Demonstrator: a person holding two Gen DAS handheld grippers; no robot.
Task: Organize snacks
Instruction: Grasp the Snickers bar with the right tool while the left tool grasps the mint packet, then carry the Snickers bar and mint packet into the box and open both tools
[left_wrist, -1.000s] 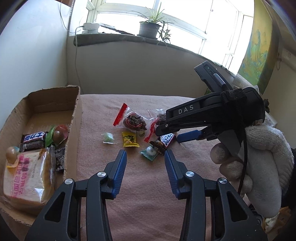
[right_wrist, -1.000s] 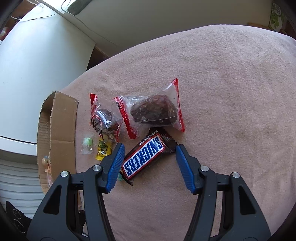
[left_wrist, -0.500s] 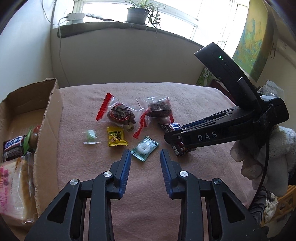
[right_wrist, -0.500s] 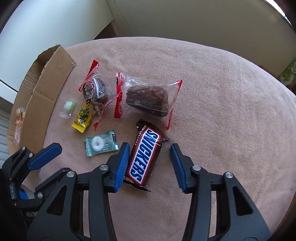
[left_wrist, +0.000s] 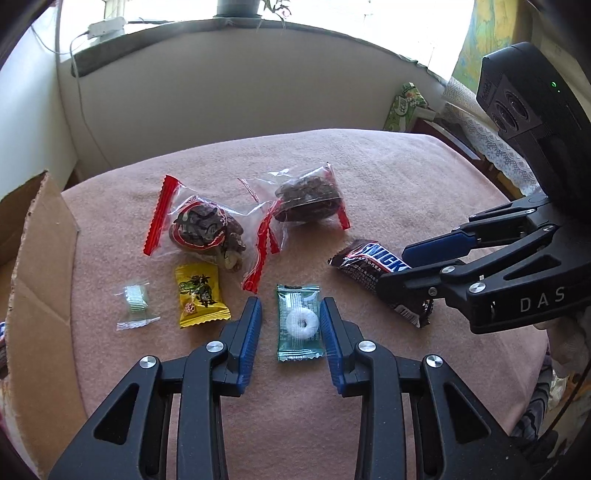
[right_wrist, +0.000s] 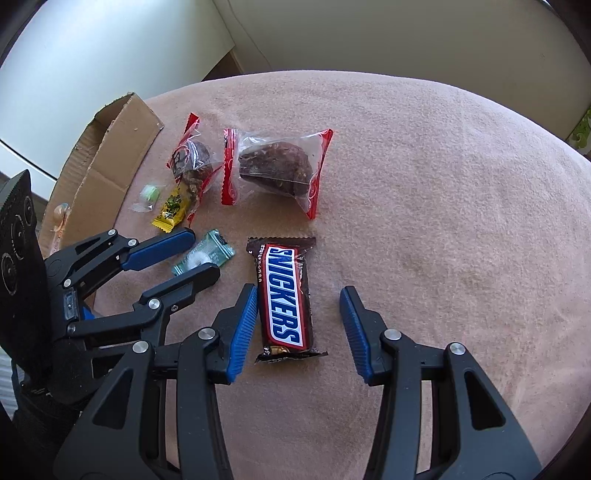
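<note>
Snickers bar (right_wrist: 284, 295): flat on the pink-covered worktop (right_wrist: 443, 221), lengthwise between the jaws of the right gripper (right_wrist: 299, 328); near pad alongside its wrapper, contact not certain, far pad well clear.
Right jaws: partly open, closed further within the last second, gripping nothing.
Mint packet (left_wrist: 298, 322): between the jaws of the left gripper (left_wrist: 291, 332); no pad pressing it.
Left jaws: partly open, likewise narrowed, holding nothing.
Reason for placement: each gripper straddles one snack, probably preparing simultaneous pickups.
Beyond the left jaws: yellow candy (left_wrist: 199, 295), clear candy (left_wrist: 136, 304), two red-edged bags (left_wrist: 207, 229).
Cardboard box (left_wrist: 40, 280): left of the jaws; likely destination.
</note>
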